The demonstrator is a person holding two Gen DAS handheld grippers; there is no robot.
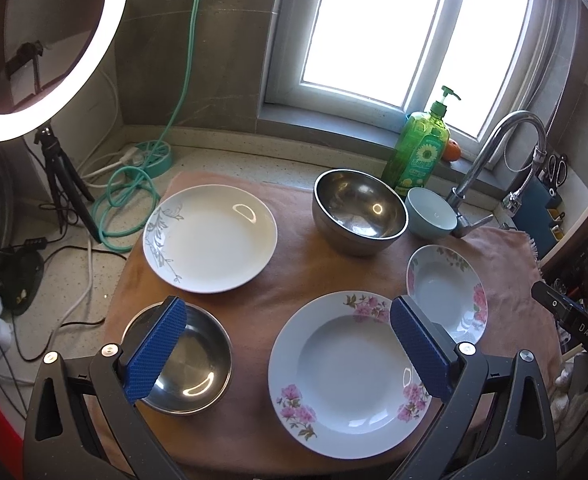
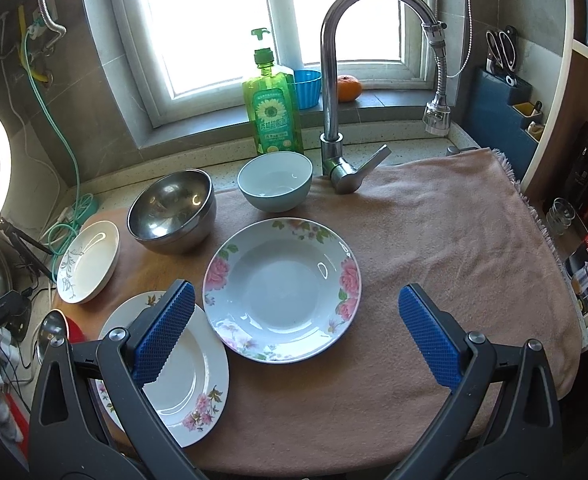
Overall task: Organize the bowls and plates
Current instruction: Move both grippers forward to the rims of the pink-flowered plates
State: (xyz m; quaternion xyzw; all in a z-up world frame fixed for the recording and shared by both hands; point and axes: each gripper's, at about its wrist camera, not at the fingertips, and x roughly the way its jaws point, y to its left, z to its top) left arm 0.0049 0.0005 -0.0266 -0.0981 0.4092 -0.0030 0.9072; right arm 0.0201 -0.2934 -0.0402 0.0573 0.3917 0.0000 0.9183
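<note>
Dishes lie on a pink towel (image 1: 294,272). A white plate with a grey leaf pattern (image 1: 209,238) sits at the far left, also in the right wrist view (image 2: 87,262). A large steel bowl (image 1: 360,212) (image 2: 171,210) and a pale blue bowl (image 1: 432,212) (image 2: 275,186) stand at the back. A small steel bowl (image 1: 195,364) is near left. A large floral plate (image 1: 350,372) (image 2: 185,376) and a rose-rimmed deep plate (image 1: 448,292) (image 2: 281,290) lie in front. My left gripper (image 1: 289,344) is open above the towel. My right gripper (image 2: 298,336) is open above the rose plate.
A chrome faucet (image 2: 334,80), a green soap bottle (image 2: 271,108), a blue cup (image 2: 308,88) and an orange (image 2: 349,88) stand by the window. A ring light (image 1: 49,48) on a tripod and green hose (image 1: 133,196) are at left. A knife holder (image 2: 502,96) and shelves are at right.
</note>
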